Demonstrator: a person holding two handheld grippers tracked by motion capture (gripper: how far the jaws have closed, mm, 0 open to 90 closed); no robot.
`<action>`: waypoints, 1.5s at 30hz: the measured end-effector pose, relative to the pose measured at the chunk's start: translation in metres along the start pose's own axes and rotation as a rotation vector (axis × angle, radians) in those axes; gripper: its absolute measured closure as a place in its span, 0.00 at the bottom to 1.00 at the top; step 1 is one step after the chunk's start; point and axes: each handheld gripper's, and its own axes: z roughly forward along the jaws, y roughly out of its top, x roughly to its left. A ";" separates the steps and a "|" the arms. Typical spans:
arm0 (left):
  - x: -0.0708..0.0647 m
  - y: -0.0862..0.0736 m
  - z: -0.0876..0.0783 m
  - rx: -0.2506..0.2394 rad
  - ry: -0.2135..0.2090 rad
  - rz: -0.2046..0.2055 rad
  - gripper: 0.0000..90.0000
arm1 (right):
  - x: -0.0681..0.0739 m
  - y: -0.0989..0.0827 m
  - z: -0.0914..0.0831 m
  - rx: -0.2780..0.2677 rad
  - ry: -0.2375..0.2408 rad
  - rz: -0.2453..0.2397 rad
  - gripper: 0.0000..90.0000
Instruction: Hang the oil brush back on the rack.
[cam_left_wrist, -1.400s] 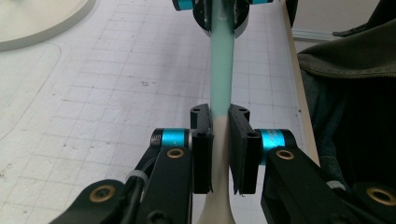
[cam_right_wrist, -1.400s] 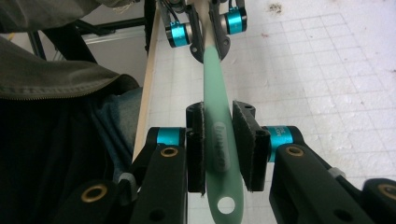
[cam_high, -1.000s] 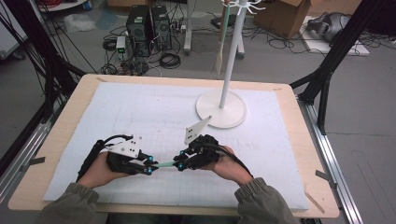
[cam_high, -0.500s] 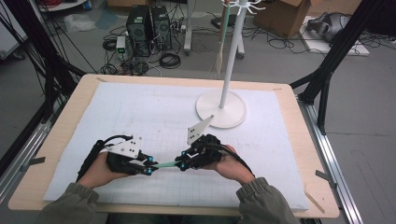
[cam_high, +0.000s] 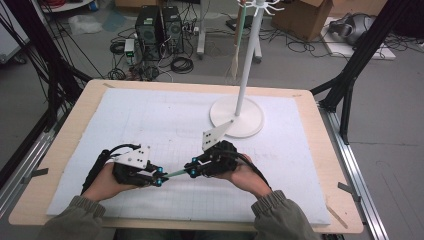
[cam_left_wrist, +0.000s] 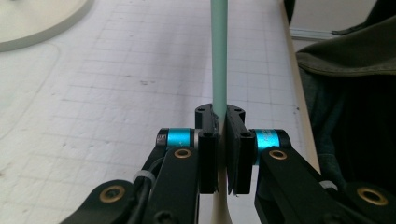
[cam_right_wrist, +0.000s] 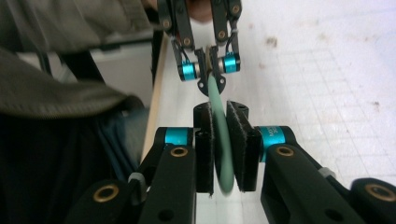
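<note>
Since both of my grippers pinch the same thing, I log this as mid-handover, with nothing placed yet.

Object: a thin pale-green stick with a cream-coloured end (cam_high: 176, 173), probably plastic; it spans the gap between my two grippers, lifted just above the white gridded foam mat (cam_high: 150, 120).
Left gripper (cam_high: 159, 176): jaws closed down to the width of the stick; in the left gripper view the green shaft (cam_left_wrist: 219, 56) runs straight out ahead between the pads and the cream end hangs below them.
Right gripper (cam_high: 191, 170): jaws nearly together on the other end; in the right gripper view the green shaft (cam_right_wrist: 219, 140) sits between the pads, slightly curved.
Stick position: near my edge of the table, well apart from the white pole stand with round base (cam_high: 237, 116).
Done, as I judge: stick is off the mat and gripped at both ends.
Left, as I judge: one gripper lets go, the other carries the stick on; destination cannot be told.
Risk: pulling against both grips could bend the shaft.
</note>
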 end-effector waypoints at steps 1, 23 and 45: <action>0.001 -0.001 -0.001 -0.004 0.005 -0.007 0.94 | -0.001 -0.002 -0.002 -0.026 -0.011 0.020 0.77; 0.002 -0.001 0.002 -0.039 -0.005 -0.040 0.88 | 0.000 -0.010 -0.006 -0.181 -0.007 0.102 0.93; 0.002 0.000 0.001 -0.066 -0.005 -0.047 0.94 | 0.007 0.009 -0.013 -0.140 -0.045 0.033 0.92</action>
